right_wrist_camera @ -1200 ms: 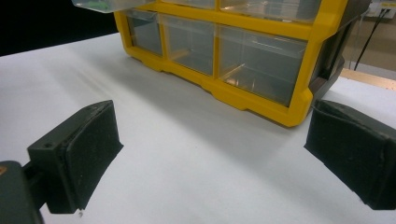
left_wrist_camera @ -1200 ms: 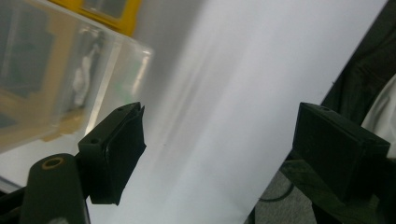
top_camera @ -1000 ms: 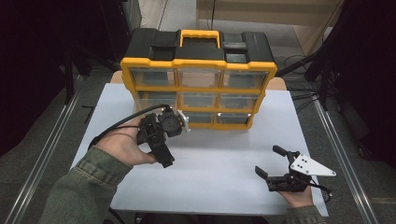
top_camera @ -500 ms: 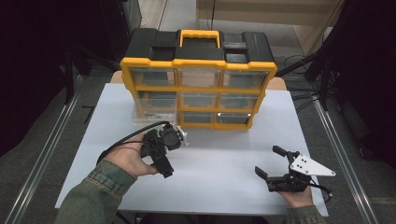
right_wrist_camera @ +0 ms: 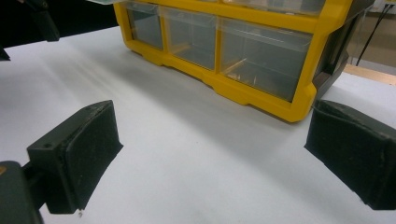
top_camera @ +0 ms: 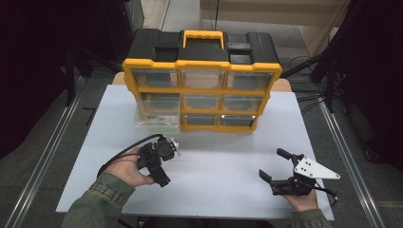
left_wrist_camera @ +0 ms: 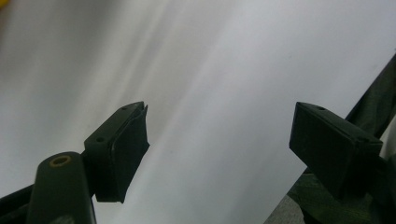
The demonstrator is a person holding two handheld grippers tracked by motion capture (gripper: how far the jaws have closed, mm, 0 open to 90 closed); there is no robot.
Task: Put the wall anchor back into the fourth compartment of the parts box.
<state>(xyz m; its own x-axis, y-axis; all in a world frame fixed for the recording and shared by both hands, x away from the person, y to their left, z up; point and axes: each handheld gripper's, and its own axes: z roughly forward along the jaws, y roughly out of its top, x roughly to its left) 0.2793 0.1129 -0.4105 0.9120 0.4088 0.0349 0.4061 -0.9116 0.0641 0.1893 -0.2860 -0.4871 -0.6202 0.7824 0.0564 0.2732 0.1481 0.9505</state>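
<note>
A yellow and black organizer (top_camera: pixel 202 71) with clear drawers stands at the back of the white table (top_camera: pixel 223 156). One clear drawer (top_camera: pixel 157 116) sticks out at its lower left. My left gripper (top_camera: pixel 159 159) hangs low over the table in front of that drawer, tilted downward. In the left gripper view its jaws (left_wrist_camera: pixel 219 140) stand open over bare table with nothing between them. My right gripper (top_camera: pixel 273 164) rests at the front right, open and empty. In the right gripper view its jaws (right_wrist_camera: pixel 210 154) face the organizer's (right_wrist_camera: pixel 224 46) lower drawers across a stretch of table.
Metal rails run along the floor on both sides of the table. A cable (top_camera: pixel 126 152) loops from the left gripper toward the left hand. Dark equipment stands at the far left and right.
The left hand has come down and toward the front of the table, away from the pulled-out drawer. The right gripper has kept still.
</note>
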